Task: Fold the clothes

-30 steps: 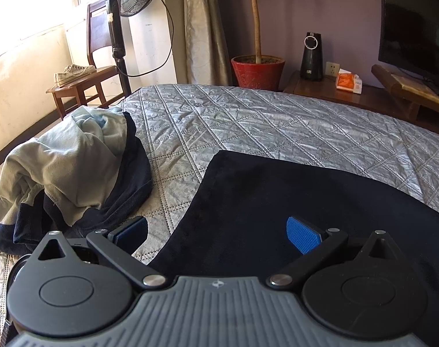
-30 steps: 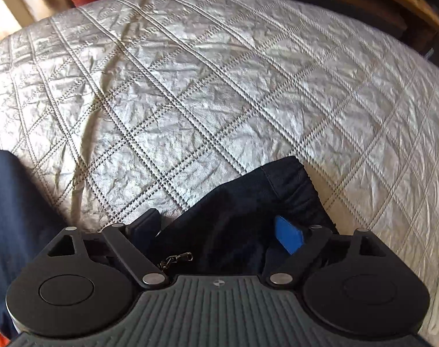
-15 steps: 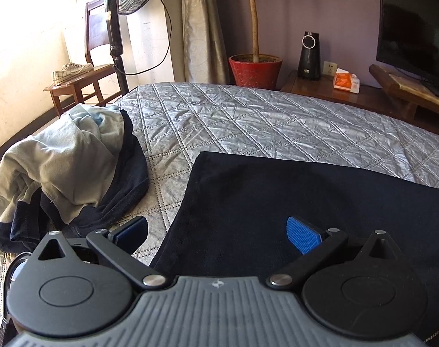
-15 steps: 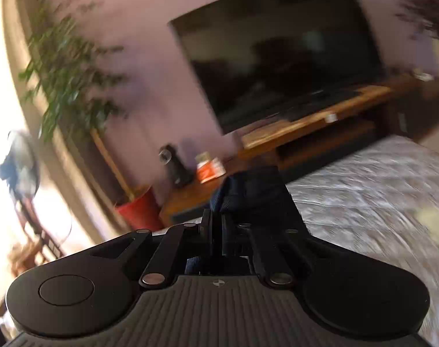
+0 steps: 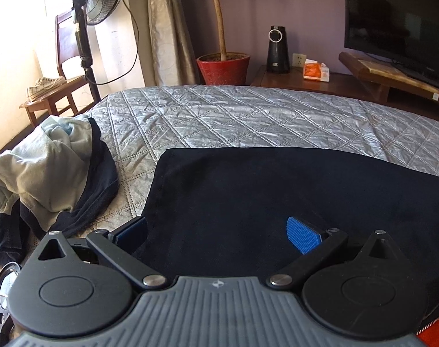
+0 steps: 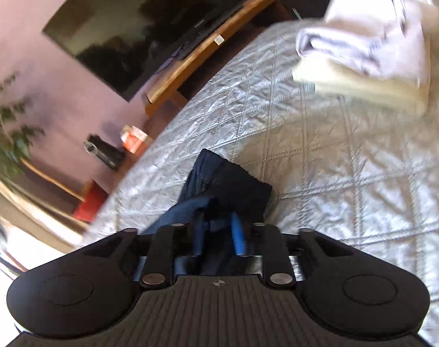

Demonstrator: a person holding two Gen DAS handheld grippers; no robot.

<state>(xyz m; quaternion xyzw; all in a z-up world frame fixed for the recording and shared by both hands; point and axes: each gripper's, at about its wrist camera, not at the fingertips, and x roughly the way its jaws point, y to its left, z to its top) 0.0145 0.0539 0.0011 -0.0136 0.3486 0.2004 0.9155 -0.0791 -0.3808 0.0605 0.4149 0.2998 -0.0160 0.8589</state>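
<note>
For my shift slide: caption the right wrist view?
Right gripper, jaws just reopening, dark blue garment bunched between them above the quilted bed; folded pile beyond.

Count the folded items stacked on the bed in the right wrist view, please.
2, stacked near the far right of the bed: a white folded item on top and a cream folded item beneath it. The picture is blurred, so further layers may be hidden.

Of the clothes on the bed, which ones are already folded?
The pale stack at the far right of the bed: a white piece squared up on a cream one. The light-blue and navy heap is crumpled; the dark garment lies spread.
</note>
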